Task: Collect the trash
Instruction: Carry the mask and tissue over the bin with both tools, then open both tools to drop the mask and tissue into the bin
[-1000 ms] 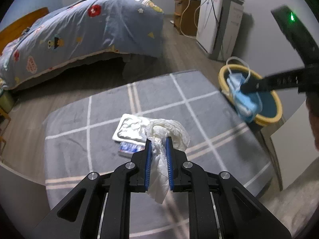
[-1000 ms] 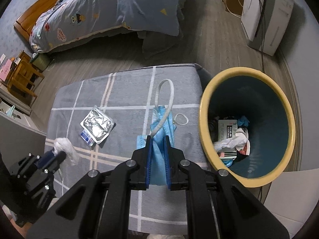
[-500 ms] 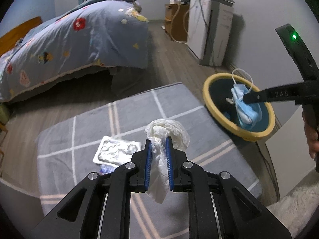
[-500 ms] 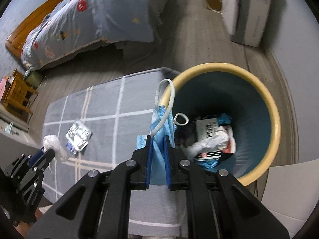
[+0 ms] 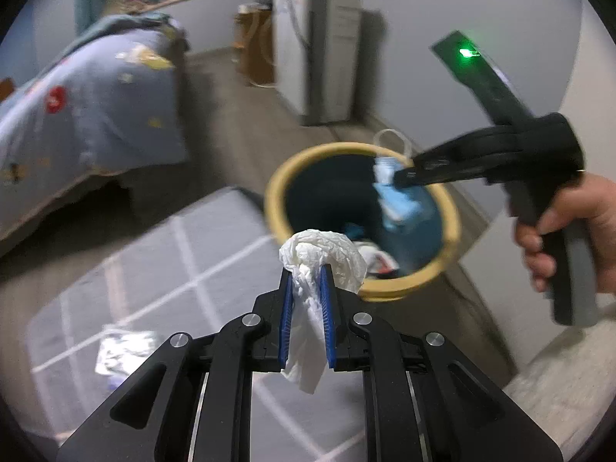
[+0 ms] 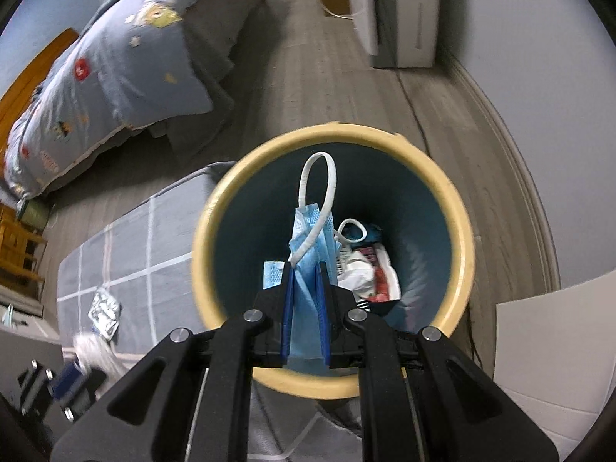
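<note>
The right gripper is clamped on a blue face mask, held directly above the open yellow-rimmed bin that already contains trash. The left gripper pinches a crumpled white tissue beside the bin's rim, over a grey checked mat where a foil blister pack lies.

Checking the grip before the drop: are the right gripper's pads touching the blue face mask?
Touching. The right wrist view shows the right gripper shut on the blue face mask, both pads pressing its folds.
</note>
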